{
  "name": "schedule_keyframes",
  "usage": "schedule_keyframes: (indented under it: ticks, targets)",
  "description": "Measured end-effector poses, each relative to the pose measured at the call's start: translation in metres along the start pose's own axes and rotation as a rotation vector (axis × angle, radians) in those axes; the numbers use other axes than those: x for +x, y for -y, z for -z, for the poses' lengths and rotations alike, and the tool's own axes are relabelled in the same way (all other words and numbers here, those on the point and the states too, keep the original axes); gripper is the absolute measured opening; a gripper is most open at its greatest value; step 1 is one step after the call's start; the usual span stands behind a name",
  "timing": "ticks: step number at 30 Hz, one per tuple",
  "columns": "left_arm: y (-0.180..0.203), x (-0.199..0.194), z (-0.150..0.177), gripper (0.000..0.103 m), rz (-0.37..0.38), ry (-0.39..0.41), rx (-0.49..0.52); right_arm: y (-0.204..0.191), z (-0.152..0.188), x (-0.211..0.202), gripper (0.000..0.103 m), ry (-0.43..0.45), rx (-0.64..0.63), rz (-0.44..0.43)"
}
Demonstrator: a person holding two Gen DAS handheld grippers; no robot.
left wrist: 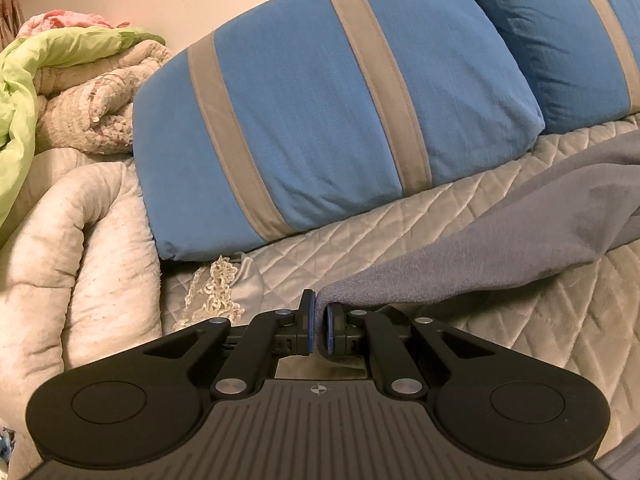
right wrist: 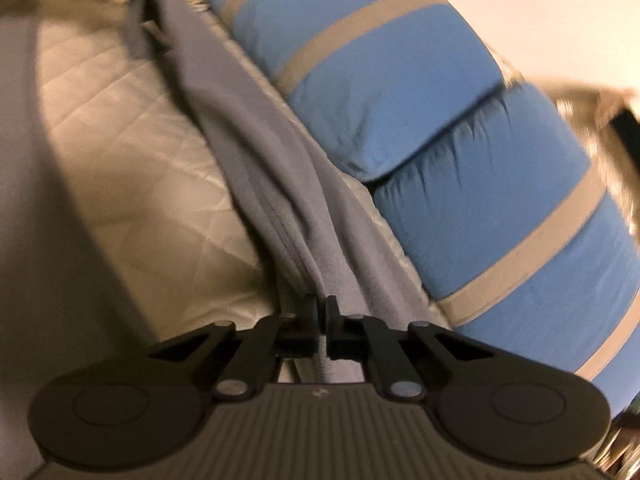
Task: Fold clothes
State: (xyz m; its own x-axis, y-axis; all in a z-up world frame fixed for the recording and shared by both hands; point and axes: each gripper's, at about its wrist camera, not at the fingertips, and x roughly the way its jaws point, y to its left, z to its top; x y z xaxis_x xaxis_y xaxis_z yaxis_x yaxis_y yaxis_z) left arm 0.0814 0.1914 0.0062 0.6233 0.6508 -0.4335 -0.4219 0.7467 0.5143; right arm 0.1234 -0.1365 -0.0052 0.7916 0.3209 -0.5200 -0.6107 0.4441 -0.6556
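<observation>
A grey-blue fleece garment [left wrist: 500, 236] stretches across the quilted beige bedspread [left wrist: 400, 232] in front of the pillows. My left gripper [left wrist: 319, 308] is shut on one end of it, with fabric pinched between the blue pads. In the right wrist view the same garment [right wrist: 280, 152], with a zipper seam, runs away from my right gripper [right wrist: 321, 308], which is shut on its other end. The cloth hangs taut between the two grippers, lifted off the bed. The right wrist view is blurred.
Two blue pillows with grey stripes [left wrist: 320, 112] [right wrist: 400, 72] lie along the wall behind the garment. A rolled pale comforter [left wrist: 72, 240], a green sheet [left wrist: 24, 80] and a fuzzy beige blanket [left wrist: 100, 96] pile at the left.
</observation>
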Motion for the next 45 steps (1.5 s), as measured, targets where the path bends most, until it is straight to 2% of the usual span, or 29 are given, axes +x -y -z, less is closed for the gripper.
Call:
schedule_keyframes:
  ticks: [3, 5, 9, 15, 18, 21, 22, 23, 24, 25, 26, 28, 31, 34, 37, 40, 45]
  targets:
    - [0.0, 0.0, 0.001, 0.006, 0.004, 0.01, 0.02, -0.007, 0.006, -0.013, 0.002, 0.01, -0.097, 0.017]
    - [0.001, 0.0, 0.003, 0.006, 0.003, 0.019, 0.042, -0.006, 0.008, -0.019, 0.002, 0.009, -0.118, 0.023]
    - [0.006, 0.002, 0.007, 0.006, -0.009, 0.024, 0.101, -0.004, 0.012, -0.028, 0.002, 0.007, -0.137, 0.037]
    - [0.019, 0.006, 0.017, 0.006, -0.035, 0.025, 0.242, -0.014, 0.019, -0.039, 0.002, 0.0, -0.142, 0.019]
    - [0.024, 0.011, 0.021, 0.006, -0.02, -0.024, 0.291, -0.02, 0.02, -0.041, 0.002, -0.002, -0.161, 0.023]
    - [0.03, 0.019, 0.023, 0.009, 0.01, -0.156, 0.357, -0.019, 0.018, -0.042, 0.002, 0.002, -0.155, 0.028]
    - [0.035, 0.019, 0.022, 0.017, 0.008, -0.216, 0.395, -0.019, 0.017, -0.042, 0.002, 0.003, -0.154, 0.031]
    - [0.038, 0.015, 0.021, 0.029, 0.0, -0.241, 0.429, -0.018, 0.016, -0.042, 0.002, 0.004, -0.152, 0.032]
    - [0.042, 0.007, 0.02, 0.035, -0.008, -0.229, 0.455, -0.018, 0.016, -0.041, 0.002, 0.005, -0.149, 0.032]
    - [0.045, -0.003, 0.019, 0.046, -0.009, -0.197, 0.48, -0.018, 0.015, -0.041, 0.002, 0.006, -0.147, 0.032]
    - [0.049, -0.016, 0.016, 0.056, 0.007, -0.132, 0.499, -0.019, 0.016, -0.041, 0.002, 0.006, -0.148, 0.033]
    - [0.059, -0.039, 0.012, 0.066, 0.084, -0.008, 0.525, -0.02, 0.016, -0.04, 0.002, 0.006, -0.153, 0.032]
    - [0.082, -0.064, 0.012, 0.066, 0.238, 0.133, 0.591, -0.019, 0.016, -0.04, 0.002, 0.007, -0.151, 0.029]
    - [0.106, -0.074, 0.015, 0.066, 0.338, 0.188, 0.661, -0.016, 0.016, -0.041, 0.002, 0.01, -0.14, 0.025]
    - [0.127, -0.074, 0.017, 0.064, 0.358, 0.21, 0.706, -0.015, 0.015, -0.041, 0.002, 0.013, -0.135, 0.022]
    - [0.139, -0.076, 0.02, 0.054, 0.347, 0.244, 0.751, -0.014, 0.015, -0.041, 0.002, 0.015, -0.13, 0.019]
    - [0.157, -0.079, 0.027, 0.052, 0.328, 0.304, 0.822, -0.01, 0.015, -0.043, 0.002, 0.02, -0.117, 0.021]
